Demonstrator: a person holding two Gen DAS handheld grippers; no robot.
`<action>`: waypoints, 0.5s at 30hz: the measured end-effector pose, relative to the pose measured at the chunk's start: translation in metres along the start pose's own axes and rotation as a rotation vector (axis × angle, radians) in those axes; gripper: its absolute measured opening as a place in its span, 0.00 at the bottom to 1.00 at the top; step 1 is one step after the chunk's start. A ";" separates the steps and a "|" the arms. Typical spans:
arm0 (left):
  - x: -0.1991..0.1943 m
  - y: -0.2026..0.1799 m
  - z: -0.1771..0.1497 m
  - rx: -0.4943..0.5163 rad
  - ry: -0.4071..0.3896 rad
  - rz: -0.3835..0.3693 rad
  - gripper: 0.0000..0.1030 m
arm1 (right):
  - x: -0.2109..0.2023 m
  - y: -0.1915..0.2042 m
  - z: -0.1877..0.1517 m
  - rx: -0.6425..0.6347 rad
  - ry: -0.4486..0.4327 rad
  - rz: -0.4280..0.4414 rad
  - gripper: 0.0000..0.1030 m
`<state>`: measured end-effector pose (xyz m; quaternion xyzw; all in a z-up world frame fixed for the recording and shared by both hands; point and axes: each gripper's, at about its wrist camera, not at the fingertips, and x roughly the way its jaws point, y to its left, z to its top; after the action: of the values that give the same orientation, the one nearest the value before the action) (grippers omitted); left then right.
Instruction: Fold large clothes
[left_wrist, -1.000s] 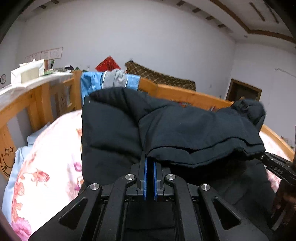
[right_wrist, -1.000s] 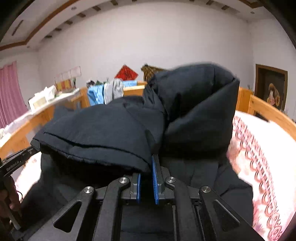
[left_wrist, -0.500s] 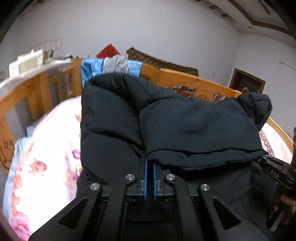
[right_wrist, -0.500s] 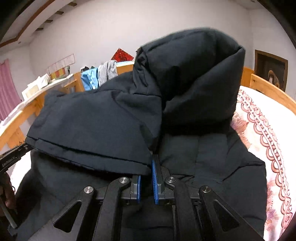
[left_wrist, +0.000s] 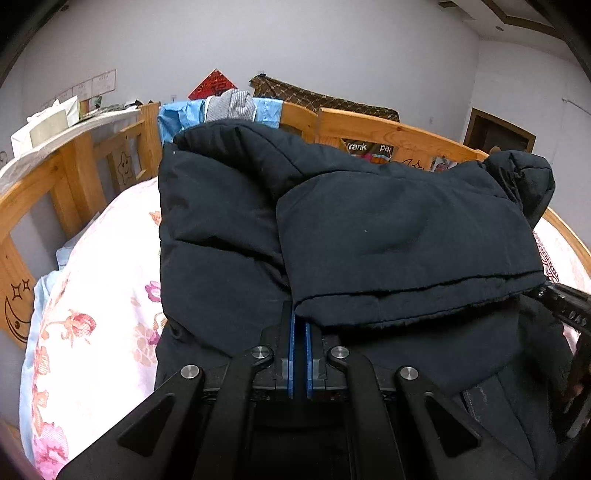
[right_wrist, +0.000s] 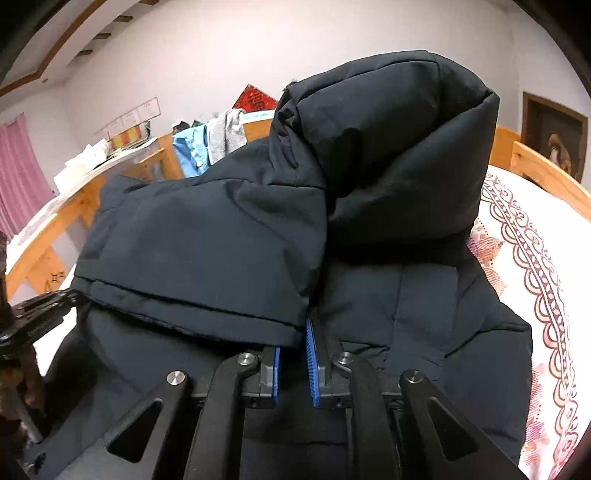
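Observation:
A dark navy padded jacket (left_wrist: 221, 236) lies on the bed, its lower part folded back over the body. My left gripper (left_wrist: 299, 315) is shut on the left corner of the folded hem (left_wrist: 406, 302), with its fingertips hidden under the cloth. At the hem's other corner (right_wrist: 221, 314), my right gripper (right_wrist: 300, 326) is shut on the fabric, which drapes over its left pad. The hood (right_wrist: 399, 147) bulges up behind the fold. Each view shows the other gripper at its edge: the right gripper (left_wrist: 565, 310) and the left gripper (right_wrist: 40, 310).
A floral quilt (left_wrist: 92, 295) covers the bed, and a patterned sheet (right_wrist: 535, 258) shows on the right. A wooden bed rail (left_wrist: 369, 129) runs around it, with blue and grey clothes (left_wrist: 221, 109) hung over it. A shelf with papers (left_wrist: 48, 125) stands at the left.
Both views have tipped downward and the folded part of the jacket has come lower onto the body. The gap between the right gripper's pads looks slightly wider.

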<state>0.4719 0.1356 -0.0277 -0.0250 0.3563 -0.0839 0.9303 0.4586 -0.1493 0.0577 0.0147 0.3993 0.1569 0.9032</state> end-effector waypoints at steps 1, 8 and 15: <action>-0.002 0.000 0.000 0.007 -0.004 -0.001 0.03 | -0.008 -0.001 0.001 -0.009 0.004 0.006 0.13; 0.000 0.007 -0.011 0.017 0.012 0.001 0.00 | -0.062 -0.002 0.027 0.014 -0.144 0.034 0.37; -0.011 0.010 0.004 -0.029 -0.021 -0.037 0.00 | 0.011 0.037 0.096 -0.191 -0.144 -0.066 0.42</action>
<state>0.4681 0.1474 -0.0189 -0.0459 0.3473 -0.0957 0.9317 0.5249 -0.1018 0.1210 -0.0733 0.3167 0.1628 0.9316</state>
